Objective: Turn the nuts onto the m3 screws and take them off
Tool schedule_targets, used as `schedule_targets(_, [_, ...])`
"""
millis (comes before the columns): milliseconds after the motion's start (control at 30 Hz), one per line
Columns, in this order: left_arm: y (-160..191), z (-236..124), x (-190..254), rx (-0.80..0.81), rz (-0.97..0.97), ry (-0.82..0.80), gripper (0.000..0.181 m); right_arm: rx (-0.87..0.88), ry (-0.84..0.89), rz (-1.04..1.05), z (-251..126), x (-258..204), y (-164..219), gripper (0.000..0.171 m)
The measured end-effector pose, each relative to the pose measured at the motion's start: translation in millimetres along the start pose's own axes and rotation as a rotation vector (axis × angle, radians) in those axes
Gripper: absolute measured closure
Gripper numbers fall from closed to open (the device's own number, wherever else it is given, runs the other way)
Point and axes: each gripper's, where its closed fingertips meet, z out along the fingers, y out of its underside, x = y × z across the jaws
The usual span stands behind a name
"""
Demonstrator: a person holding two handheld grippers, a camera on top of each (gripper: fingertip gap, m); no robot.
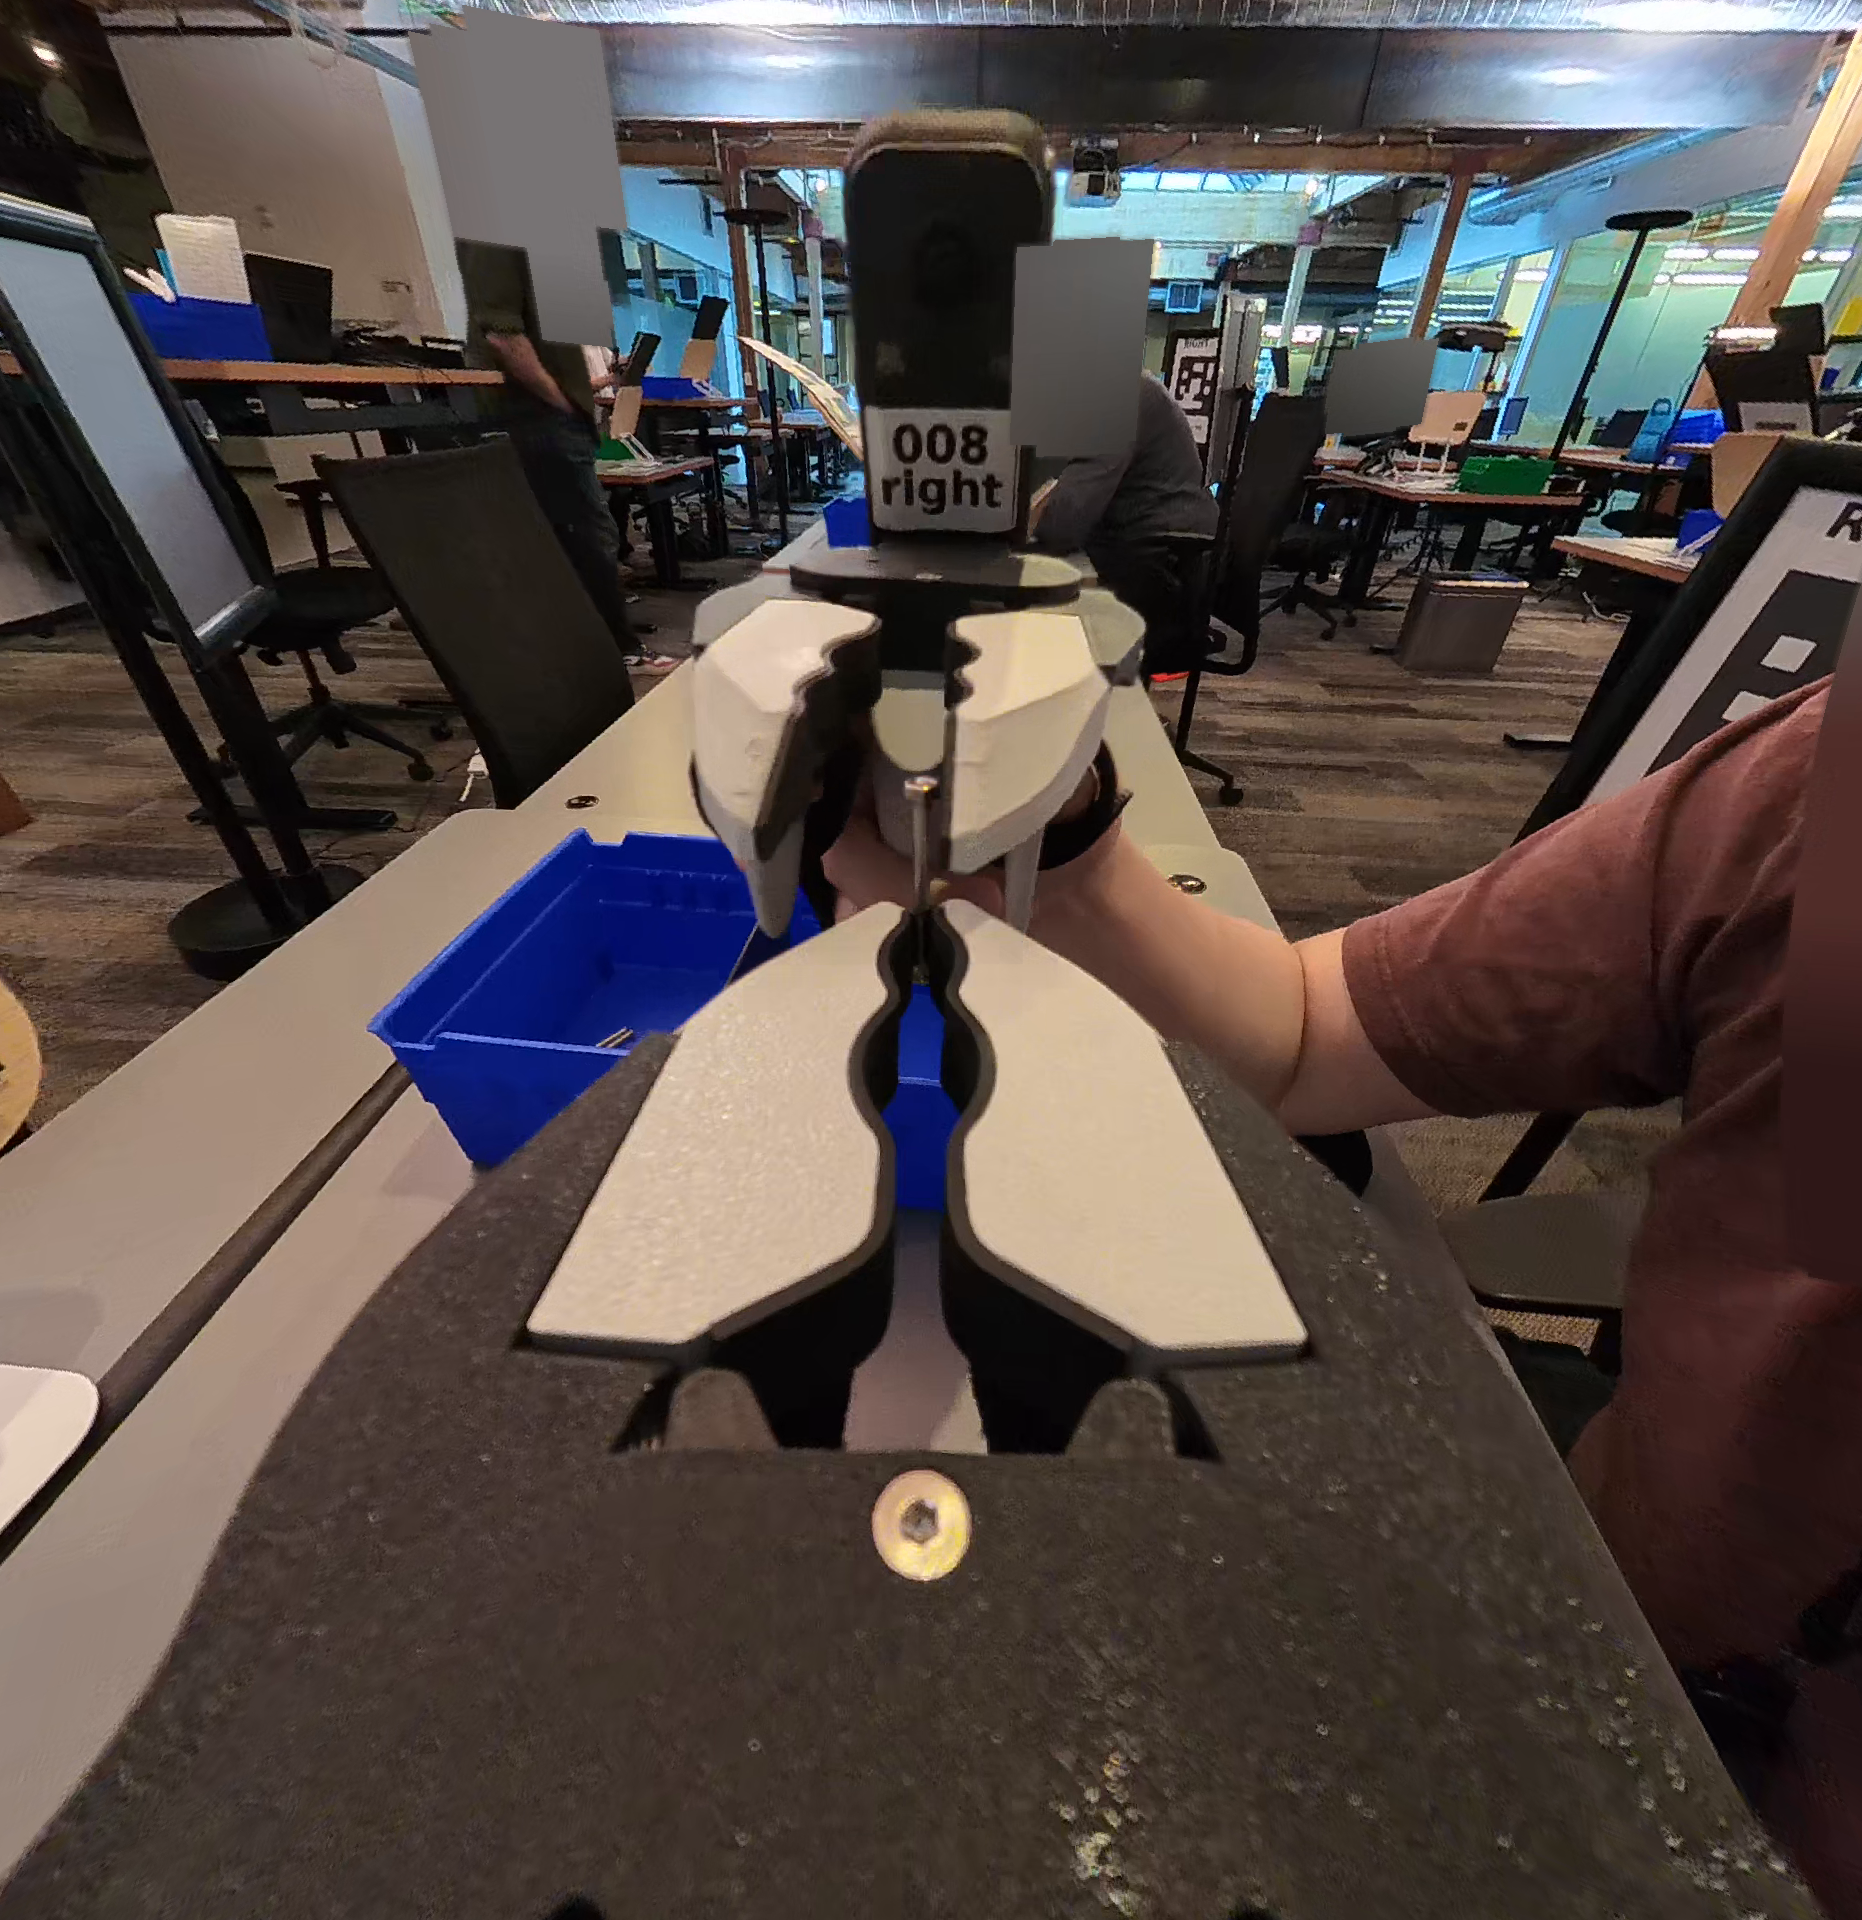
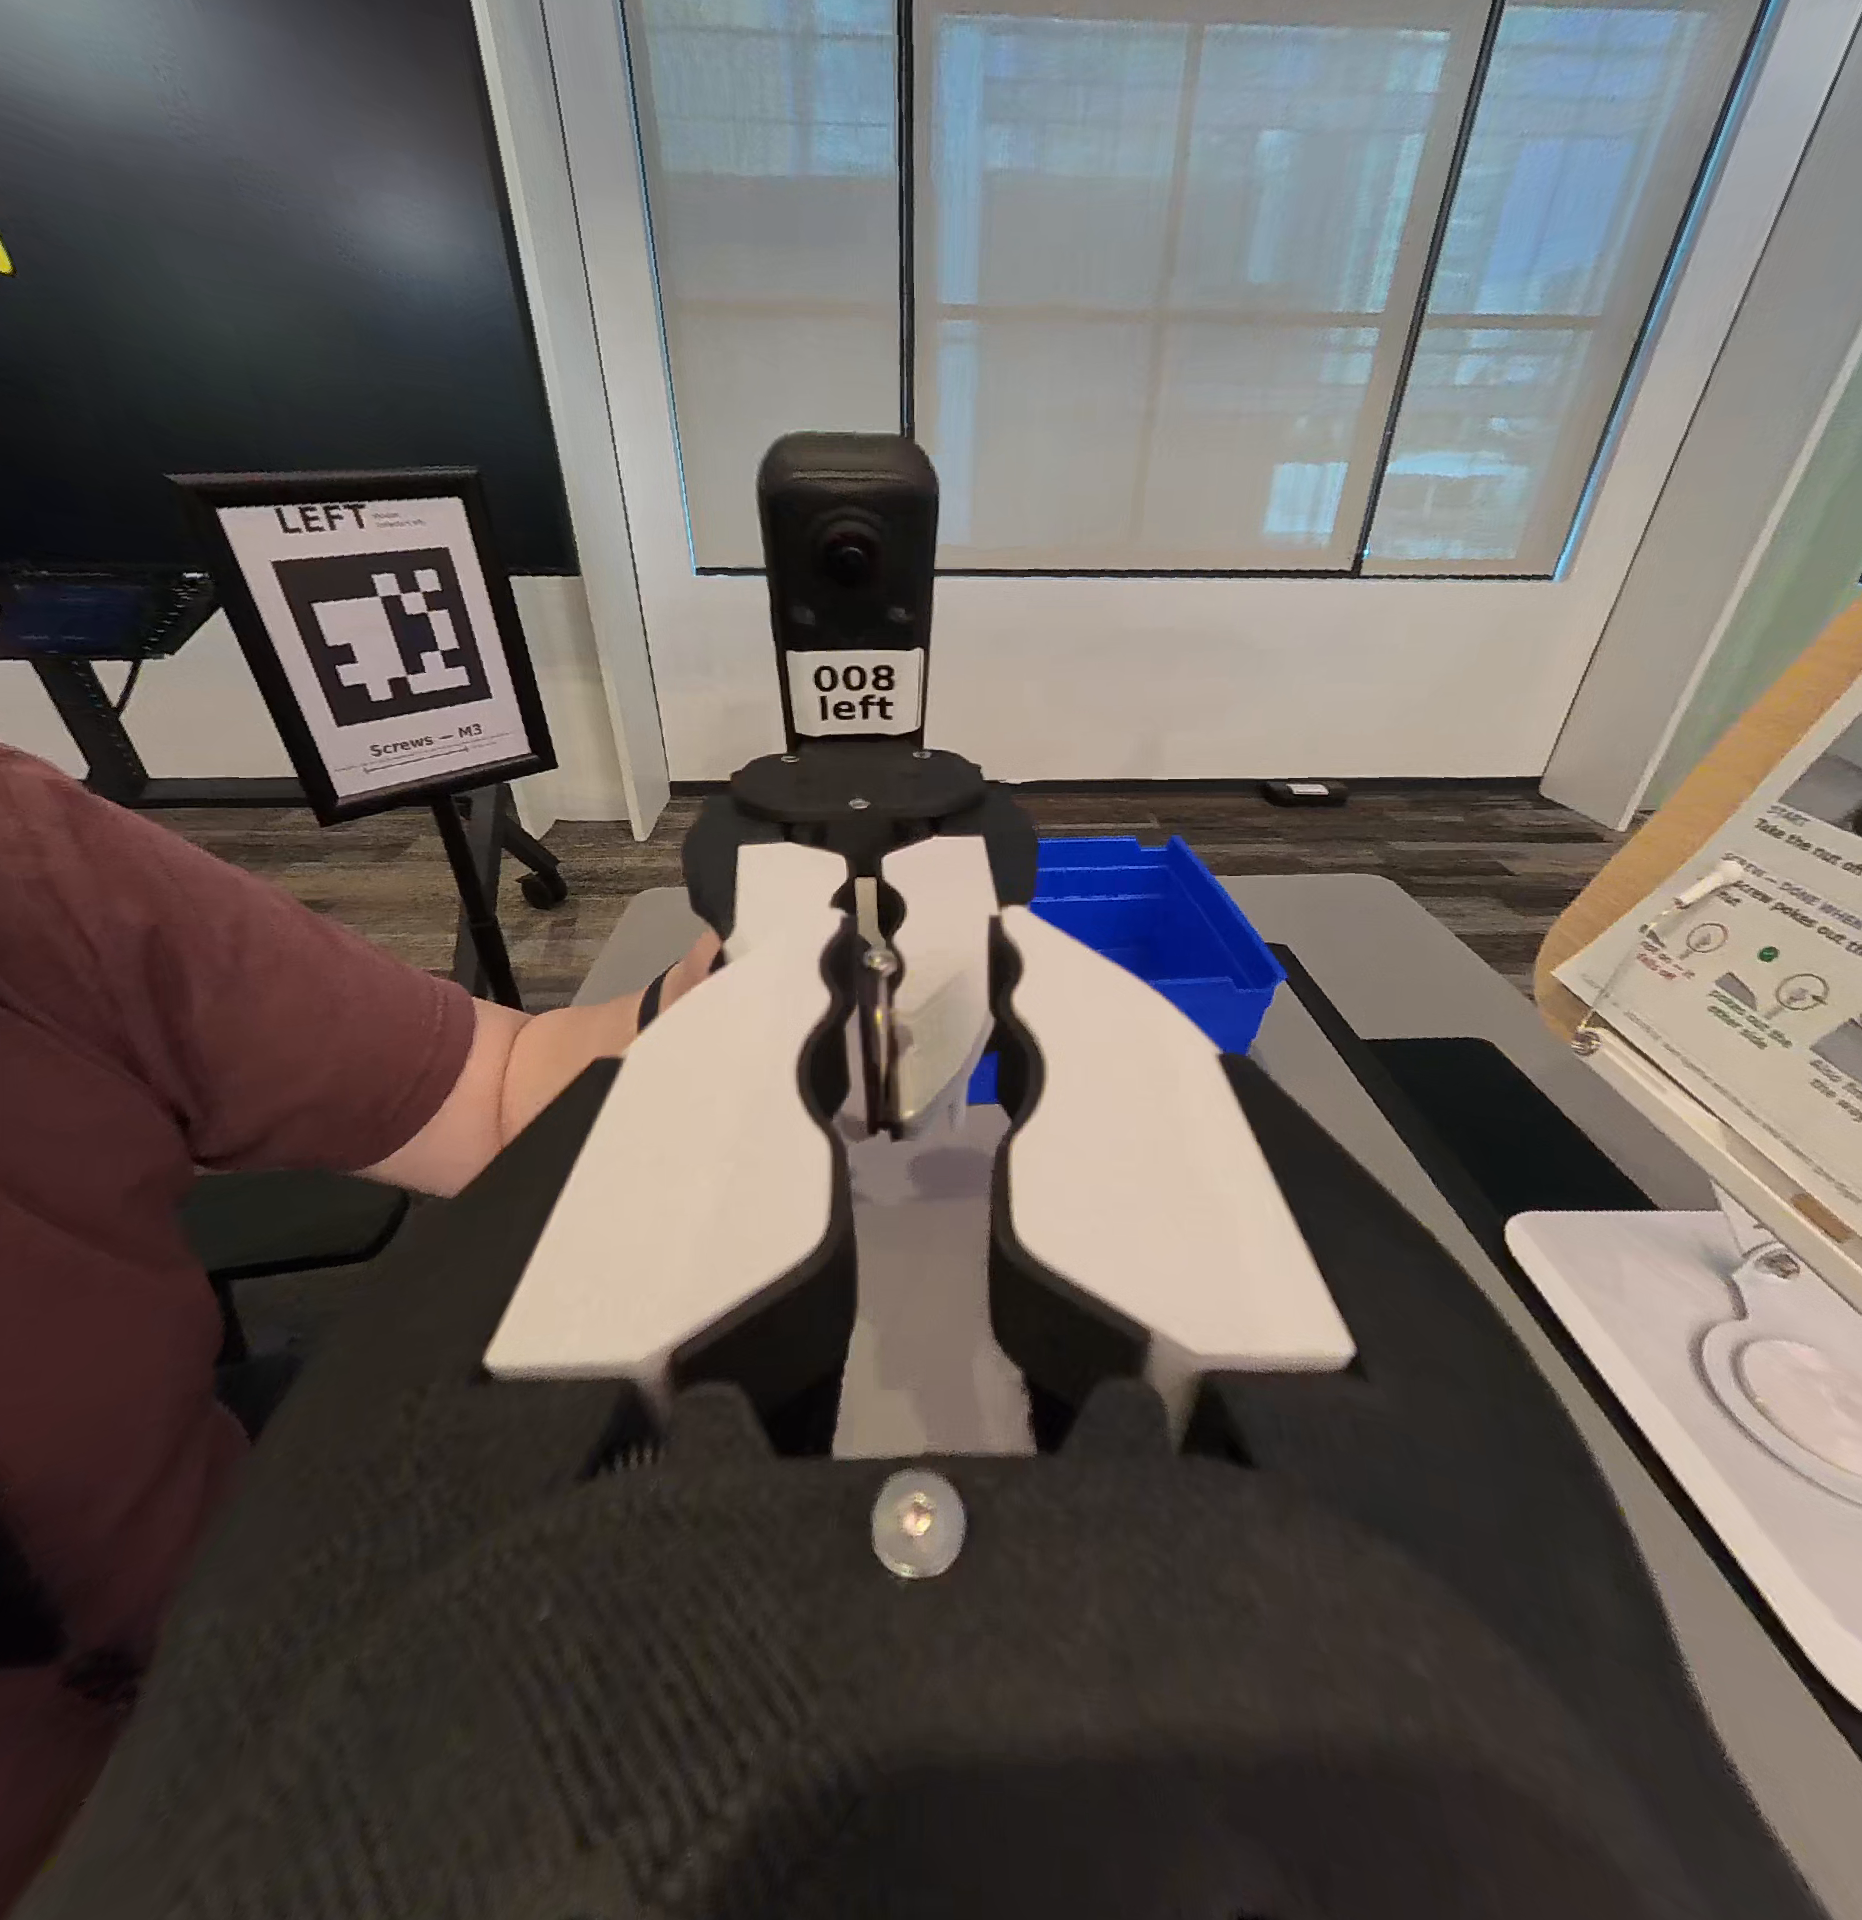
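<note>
Your grey surface runs into an open office of desks and chairs; behind the other side stand windows and a framed marker sign. A blue bin sits on the surface below both tools. Your left tongs are pressed together on the lower end of the screw, which stands nearly upright, head up, long axis vertical, held in the air above the bin. Your right tongs stand apart, around the screw's head without gripping it.
</note>
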Motion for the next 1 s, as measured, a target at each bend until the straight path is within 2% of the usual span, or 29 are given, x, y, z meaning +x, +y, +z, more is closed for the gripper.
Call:
schedule_targets(400, [-2,-3,-1,0.005,-0.001,-0.008,0.179,0.004,-0.047,0.015,-17,0,-6,0.15])
schedule_targets(700, [-2,1,6,-0.001,0.021,0.003,0.179,-0.001,-0.064,0.011,-4,-8,-1,0.149])
schedule_targets(1000, [-3,0,5,0.002,0.015,0.005,0.179,-0.009,-0.08,0.008,-12,-6,-2,0.15])
